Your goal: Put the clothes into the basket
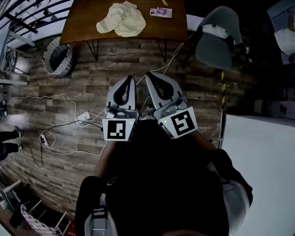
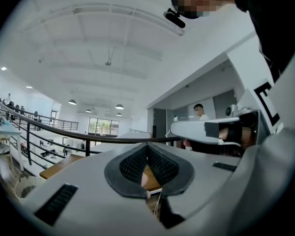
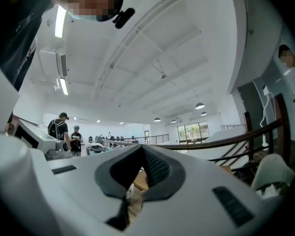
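Left claw (image 1: 131,78) and right claw (image 1: 148,75) are held side by side close to the person's body, pointing level towards the room. Each has its jaws pressed together with nothing between them – both are empty.

Below and ahead of the claws is a wood-plank floor (image 1: 196,92) with white cables (image 1: 64,127) and a power strip (image 1: 83,116) trailing across it at the left.

Farther off stands a brown wooden counter (image 1: 88,6) on thin black legs. A pale cream garment (image 1: 121,18), the clothes for this task, lies crumpled on its top, with a small printed packet (image 1: 161,12) just beside it to the right. A grey chair (image 1: 217,36) sits at the counter's right end.

On the floor by the counter's left end, well apart from the garment, is a round woven basket (image 1: 57,57). It looks empty, though its inside is small and dim in this view.

Judging by this, the task has not begun – the garment must be reached, gripped, carried to the basket and dropped in.
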The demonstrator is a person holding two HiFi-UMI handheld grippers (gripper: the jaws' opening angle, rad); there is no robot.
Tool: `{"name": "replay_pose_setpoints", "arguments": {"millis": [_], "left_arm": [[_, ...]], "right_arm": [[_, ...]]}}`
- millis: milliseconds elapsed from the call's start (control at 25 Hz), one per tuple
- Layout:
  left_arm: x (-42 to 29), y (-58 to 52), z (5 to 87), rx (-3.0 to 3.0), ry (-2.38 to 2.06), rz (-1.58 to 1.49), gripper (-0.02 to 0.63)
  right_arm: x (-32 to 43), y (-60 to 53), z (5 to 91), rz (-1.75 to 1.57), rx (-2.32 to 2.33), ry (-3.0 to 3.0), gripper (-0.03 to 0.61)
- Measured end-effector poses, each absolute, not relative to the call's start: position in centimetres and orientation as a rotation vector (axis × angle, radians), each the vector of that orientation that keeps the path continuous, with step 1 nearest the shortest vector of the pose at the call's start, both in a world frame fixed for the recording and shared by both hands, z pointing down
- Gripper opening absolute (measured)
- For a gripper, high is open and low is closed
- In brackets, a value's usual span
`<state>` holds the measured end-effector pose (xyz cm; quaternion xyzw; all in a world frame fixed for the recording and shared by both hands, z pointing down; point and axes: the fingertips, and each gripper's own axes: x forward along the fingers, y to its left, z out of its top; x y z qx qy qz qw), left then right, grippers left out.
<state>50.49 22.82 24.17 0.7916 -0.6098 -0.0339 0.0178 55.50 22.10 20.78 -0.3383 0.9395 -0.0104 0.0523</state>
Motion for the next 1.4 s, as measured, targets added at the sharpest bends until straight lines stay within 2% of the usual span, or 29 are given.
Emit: {"name": "replay_pose_setpoints", "arguments": {"millis": [240,480,1400], "left_arm": [[49.1,21.5,23.1,2.412,-2.088,-0.171,0.012],[47.0,19.0,23.2,2.419,-2.073,-0.226,0.012],[30.1,3.0,23.9,2.588,-1.851,-0.178,0.014]], "right_arm": [[56.7,20.3,21.1,-0.029,-1.064,2.829,0.009],[54.6,17.1,21.7,-0.020,-1.127,2.844,0.009],[34.8,1.8,22.0,0.000,-1.219,2.876,0.011]]}}
